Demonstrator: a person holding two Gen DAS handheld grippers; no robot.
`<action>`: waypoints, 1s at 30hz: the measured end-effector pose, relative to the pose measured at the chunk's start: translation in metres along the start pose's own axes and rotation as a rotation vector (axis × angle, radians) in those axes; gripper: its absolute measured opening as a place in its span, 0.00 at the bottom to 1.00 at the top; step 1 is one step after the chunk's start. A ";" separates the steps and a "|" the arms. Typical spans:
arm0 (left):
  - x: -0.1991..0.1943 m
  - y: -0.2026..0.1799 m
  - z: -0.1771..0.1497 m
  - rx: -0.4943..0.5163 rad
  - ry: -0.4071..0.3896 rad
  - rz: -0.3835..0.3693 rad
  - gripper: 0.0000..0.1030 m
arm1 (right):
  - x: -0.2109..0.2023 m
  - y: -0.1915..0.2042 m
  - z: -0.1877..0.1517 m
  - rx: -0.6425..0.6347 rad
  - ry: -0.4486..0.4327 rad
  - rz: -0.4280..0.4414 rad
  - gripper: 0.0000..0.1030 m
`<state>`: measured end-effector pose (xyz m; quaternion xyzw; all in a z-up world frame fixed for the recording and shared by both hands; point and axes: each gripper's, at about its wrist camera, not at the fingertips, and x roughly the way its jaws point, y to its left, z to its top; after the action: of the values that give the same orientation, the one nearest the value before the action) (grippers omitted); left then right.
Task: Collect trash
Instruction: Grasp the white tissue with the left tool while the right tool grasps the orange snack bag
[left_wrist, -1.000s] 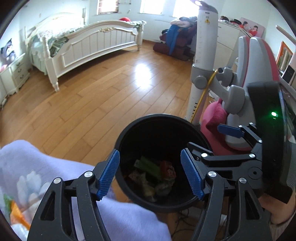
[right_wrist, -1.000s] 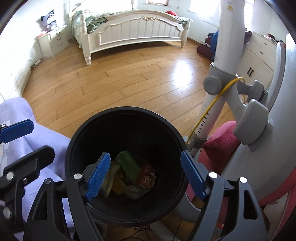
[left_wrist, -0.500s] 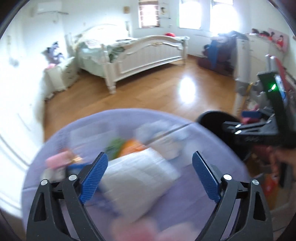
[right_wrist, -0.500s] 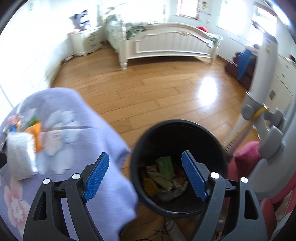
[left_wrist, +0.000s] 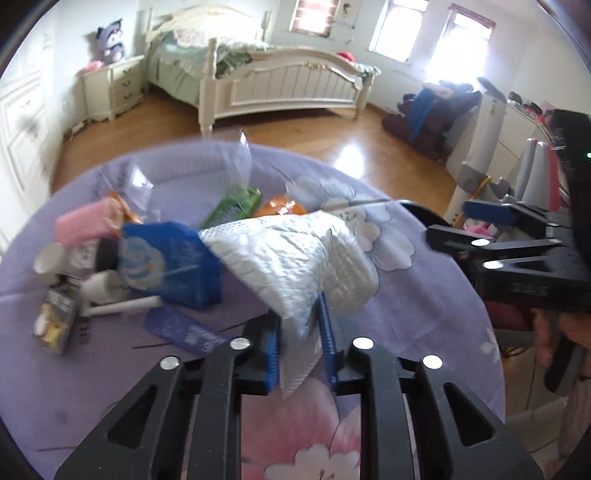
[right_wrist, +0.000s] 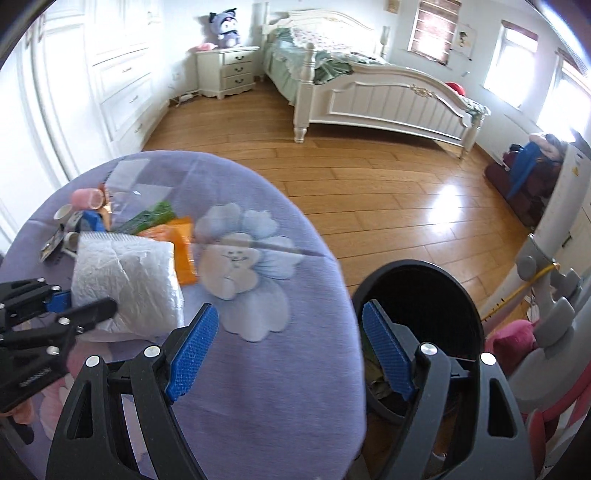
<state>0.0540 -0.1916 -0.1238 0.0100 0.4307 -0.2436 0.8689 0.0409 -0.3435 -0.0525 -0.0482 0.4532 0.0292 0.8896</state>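
My left gripper (left_wrist: 298, 343) is shut on a white plastic bag (left_wrist: 291, 266) and lifts its near corner off the purple floral tablecloth (left_wrist: 424, 314). The bag also shows in the right wrist view (right_wrist: 125, 277), with the left gripper (right_wrist: 55, 306) at its lower left. My right gripper (right_wrist: 288, 350) is open and empty, over the table's right edge beside the black trash bin (right_wrist: 421, 291). The bin holds wrappers (right_wrist: 376, 384). More trash lies behind the bag: a green wrapper (left_wrist: 232, 206), an orange packet (left_wrist: 280, 208), a blue packet (left_wrist: 170, 262).
A pink roll (left_wrist: 85, 225), paper cups (left_wrist: 99, 284) and a small packet (left_wrist: 55, 317) lie at the table's left. A white stand with a yellow cable (right_wrist: 546, 251) and a pink cushion (right_wrist: 513, 343) stand right of the bin. Wooden floor (right_wrist: 369, 184) and a bed (right_wrist: 369, 88) lie beyond.
Both grippers swung left from above the bin to the table. My left gripper went from open to shut on the white bag and raised its corner.
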 end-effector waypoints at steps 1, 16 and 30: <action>-0.008 0.001 -0.001 0.007 -0.010 0.002 0.17 | 0.002 0.005 0.002 -0.008 0.001 0.010 0.78; -0.089 0.042 -0.001 -0.054 -0.090 0.156 0.16 | 0.075 0.093 0.036 -0.145 0.105 0.198 0.79; -0.070 -0.002 0.018 0.009 -0.086 0.100 0.16 | 0.005 0.034 0.011 -0.111 -0.003 0.100 0.38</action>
<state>0.0306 -0.1680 -0.0593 0.0248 0.3907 -0.2017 0.8978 0.0497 -0.3081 -0.0522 -0.0746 0.4514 0.0989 0.8837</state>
